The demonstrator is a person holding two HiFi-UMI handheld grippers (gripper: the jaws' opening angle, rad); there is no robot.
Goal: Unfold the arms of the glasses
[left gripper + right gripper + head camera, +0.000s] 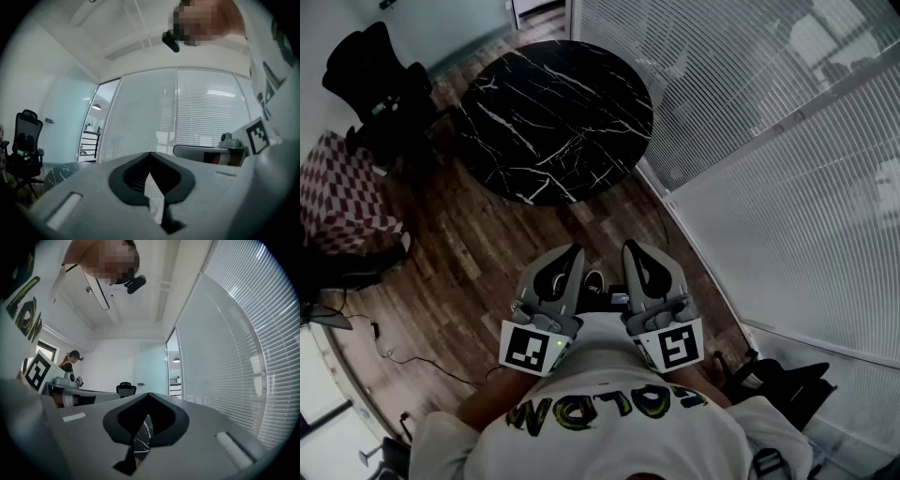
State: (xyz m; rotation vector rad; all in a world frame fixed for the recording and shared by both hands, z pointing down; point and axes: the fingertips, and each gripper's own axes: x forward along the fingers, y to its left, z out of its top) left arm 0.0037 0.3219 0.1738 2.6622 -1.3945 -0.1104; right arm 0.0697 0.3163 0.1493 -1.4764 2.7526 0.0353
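A wooden floor spreads out under and ahead of both grippers, and a wall of white blinds runs along the right of the right gripper. A round black table with white veins stands ahead of both grippers, well apart from them. A black office chair stands beyond the table, far to the left of the left gripper, and a checkered seat sits nearer on that same side. The person's white shirt fills the space just behind the grippers, which are held side by side and close to the body, each pointing forward toward the table. In the left gripper view the left gripper has its jaws pressed together at the tips with nothing between them, and only the blinds show through the gap behind. The right gripper is likewise closed and empty, with the table top seen through its gap. The glasses cannot be made out from here, perhaps too small or dark against the table.
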